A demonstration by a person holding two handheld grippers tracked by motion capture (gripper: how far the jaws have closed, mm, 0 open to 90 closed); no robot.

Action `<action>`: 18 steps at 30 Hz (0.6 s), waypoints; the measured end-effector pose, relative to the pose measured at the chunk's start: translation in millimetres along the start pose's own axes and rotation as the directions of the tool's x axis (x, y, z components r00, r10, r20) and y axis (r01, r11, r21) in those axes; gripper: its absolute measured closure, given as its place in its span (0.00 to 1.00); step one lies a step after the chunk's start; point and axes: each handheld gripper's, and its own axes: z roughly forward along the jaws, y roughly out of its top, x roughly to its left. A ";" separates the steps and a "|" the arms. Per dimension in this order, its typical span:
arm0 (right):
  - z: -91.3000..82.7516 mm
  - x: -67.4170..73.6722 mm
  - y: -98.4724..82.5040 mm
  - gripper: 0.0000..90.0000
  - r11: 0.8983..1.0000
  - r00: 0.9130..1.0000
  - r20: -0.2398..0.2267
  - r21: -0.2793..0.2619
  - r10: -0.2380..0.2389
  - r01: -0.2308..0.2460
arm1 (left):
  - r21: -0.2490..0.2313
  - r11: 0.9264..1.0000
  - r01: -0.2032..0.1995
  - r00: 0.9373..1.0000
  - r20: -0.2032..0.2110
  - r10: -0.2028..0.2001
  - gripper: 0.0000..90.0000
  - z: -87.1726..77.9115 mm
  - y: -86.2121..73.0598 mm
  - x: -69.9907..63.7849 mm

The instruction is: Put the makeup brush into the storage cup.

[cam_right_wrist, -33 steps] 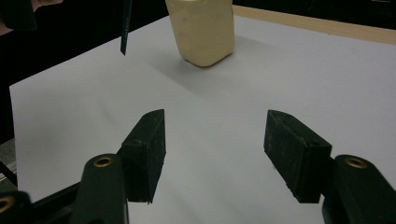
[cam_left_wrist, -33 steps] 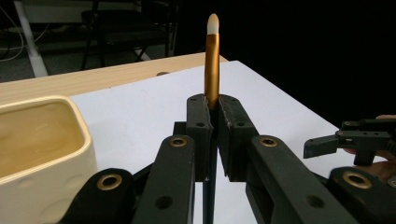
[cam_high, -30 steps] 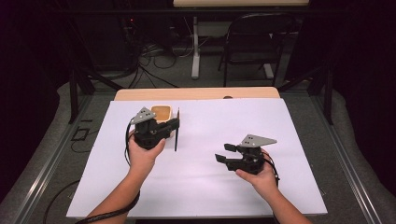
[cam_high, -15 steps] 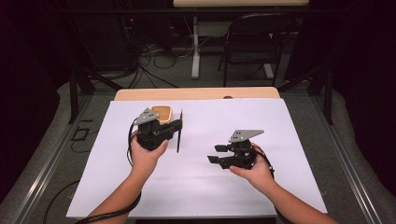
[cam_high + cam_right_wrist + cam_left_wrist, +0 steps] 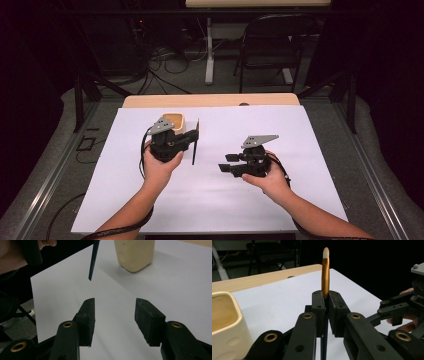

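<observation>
Left gripper [image 5: 325,302] clamps an upright brush [image 5: 325,272] beside the cup [image 5: 175,122]; right gripper [image 5: 113,315], half-open and empty, has been closing.

One brush [image 5: 325,270], one cup [image 5: 174,125].

Right tool [image 5: 113,321] jaws apart (nothing between); brush handle [image 5: 92,263], cream cup [image 5: 135,253] beyond.

A lab or recording studio is showing here: black curtains are hanging all round, and a wooden table under a white paper sheet [image 5: 300,150] is standing on grey carpet. Beyond the table's far edge, loose black cables [image 5: 165,60] are trailing across the floor beside a black folding metal chair [image 5: 265,45] and a white desk leg [image 5: 210,55].
</observation>
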 end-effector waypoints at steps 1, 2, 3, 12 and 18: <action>0.2 0.0 0.6 0.57 1.000 1.000 -0.003 0.004 -0.002 0.002 | 0.002 1.000 0.000 1.000 0.004 0.000 0.93 0.7 0.0 -0.4; 0.9 0.2 1.4 0.57 1.000 1.000 -0.013 0.007 0.002 -0.002 | 0.001 1.000 0.000 1.000 0.005 0.000 0.93 1.2 0.0 -0.8; 1.6 0.5 1.7 0.57 1.000 1.000 -0.013 0.002 0.006 -0.006 | 0.001 1.000 0.000 1.000 0.007 0.000 0.93 2.0 0.0 -1.3; 5.2 1.9 7.0 0.58 1.000 0.999 -0.027 -0.016 0.025 -0.025 | 0.005 1.000 -0.002 1.000 0.019 0.001 0.93 5.3 0.3 -4.5; 9.8 2.0 10.3 0.59 0.998 0.998 -0.040 -0.038 0.050 -0.051 | 0.005 1.000 -0.002 1.000 0.024 0.002 0.93 7.6 0.0 -6.0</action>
